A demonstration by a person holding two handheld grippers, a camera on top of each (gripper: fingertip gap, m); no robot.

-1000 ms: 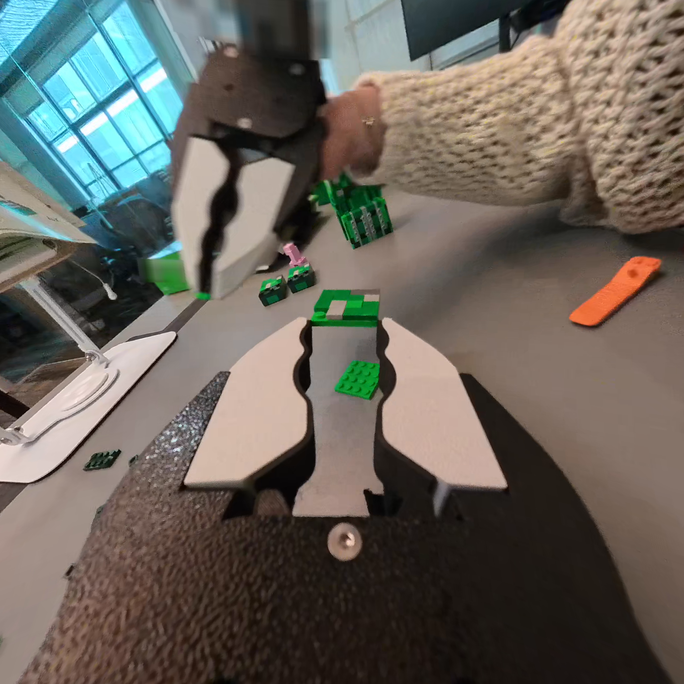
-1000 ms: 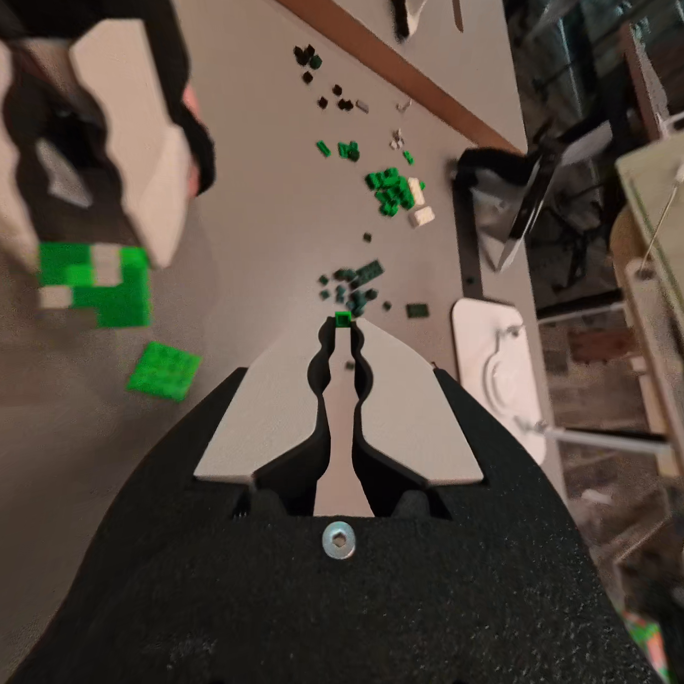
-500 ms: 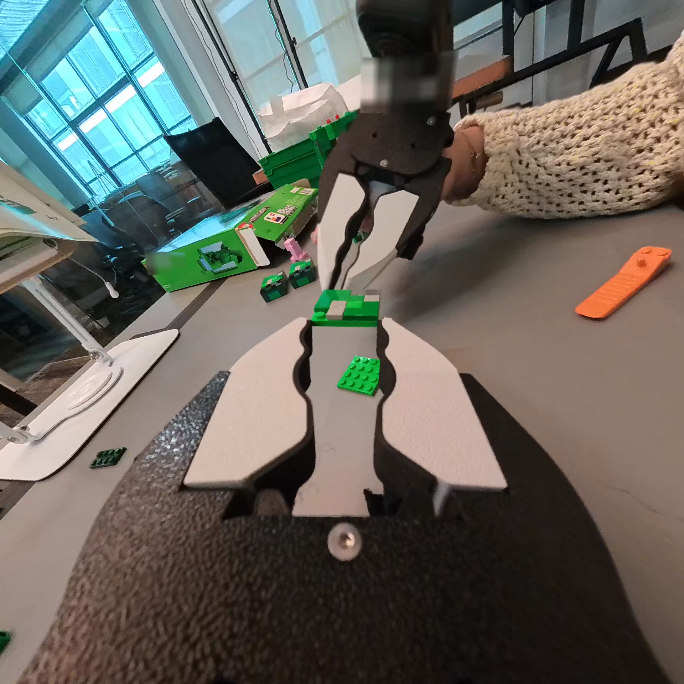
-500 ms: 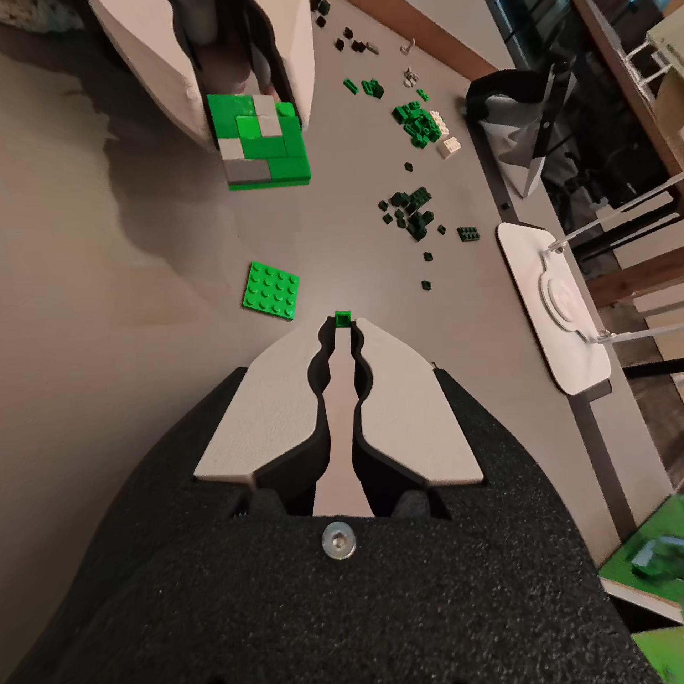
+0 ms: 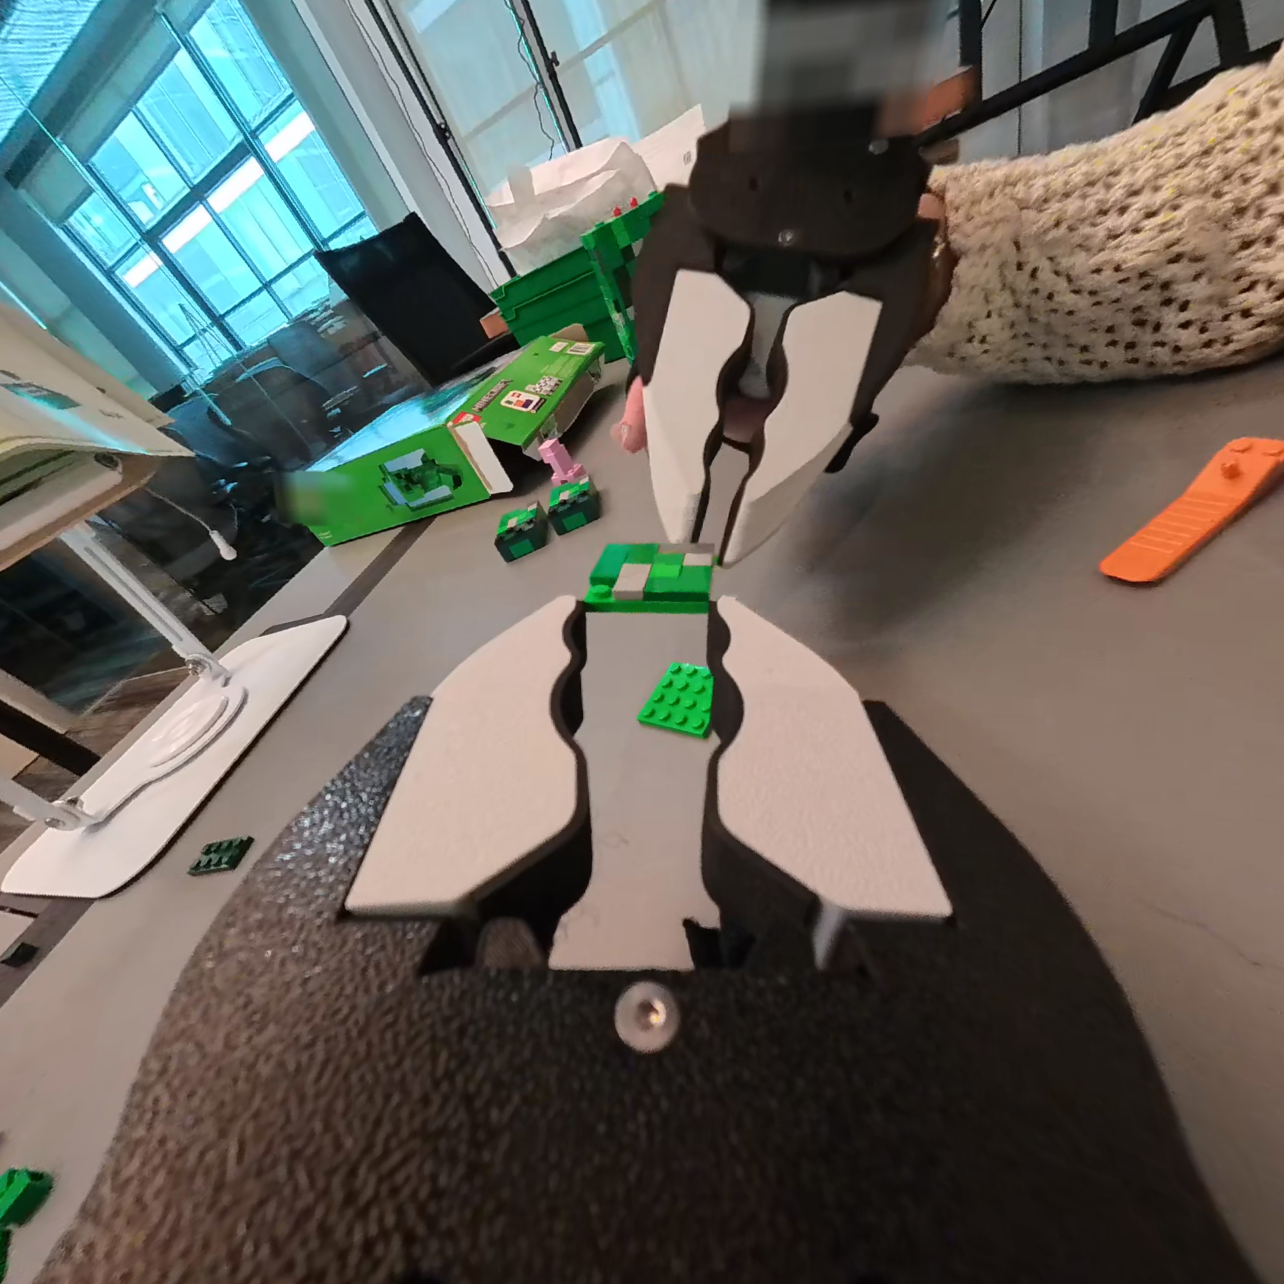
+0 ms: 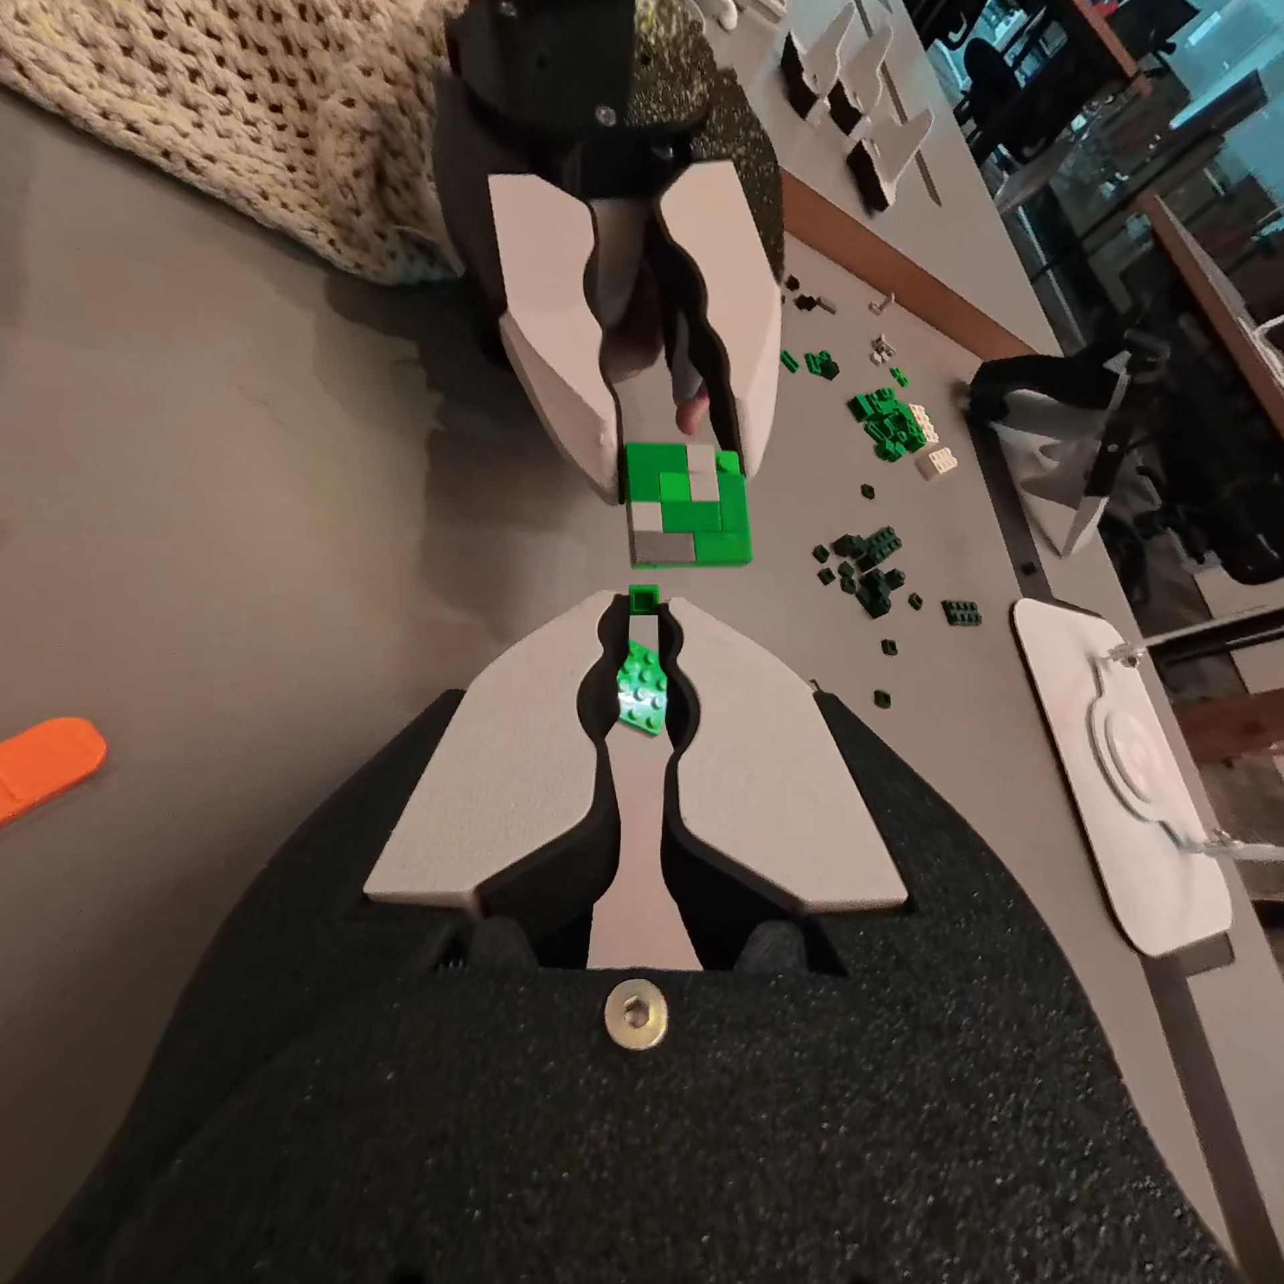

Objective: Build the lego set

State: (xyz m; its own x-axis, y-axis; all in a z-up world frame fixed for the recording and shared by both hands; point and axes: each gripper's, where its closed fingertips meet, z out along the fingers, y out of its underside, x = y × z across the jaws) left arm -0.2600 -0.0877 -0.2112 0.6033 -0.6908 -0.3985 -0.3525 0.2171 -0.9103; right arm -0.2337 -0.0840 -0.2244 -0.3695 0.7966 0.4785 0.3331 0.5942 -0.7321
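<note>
Between the white fingertips of my left gripper sits the square green-and-grey tiled lego panel, clamped by its near edge and held off the grey tabletop. From the right wrist view the same panel juts out from the left gripper towards me, its patchwork of bright green, light grey and dark grey tiles facing the camera.

My right gripper is nearly closed and pinches a tiny bright green single-stud lego piece at its tips, just beside the panel's near edge but with a narrow gap showing between them. In the left wrist view the right gripper comes down steeply from above onto the panel's far edge; the small piece itself is hidden there.

Below, a flat bright green studded lego plate lies on the table, showing through the gap of each gripper.

Off to one side lie a heap of dark green lego bricks, a heap of bright green and white bricks and a white flat stand base. An orange ridged plastic brick separator rests well apart on the other side. Farther back are a green cardboard lego box and two small dark green cube assemblies.
</note>
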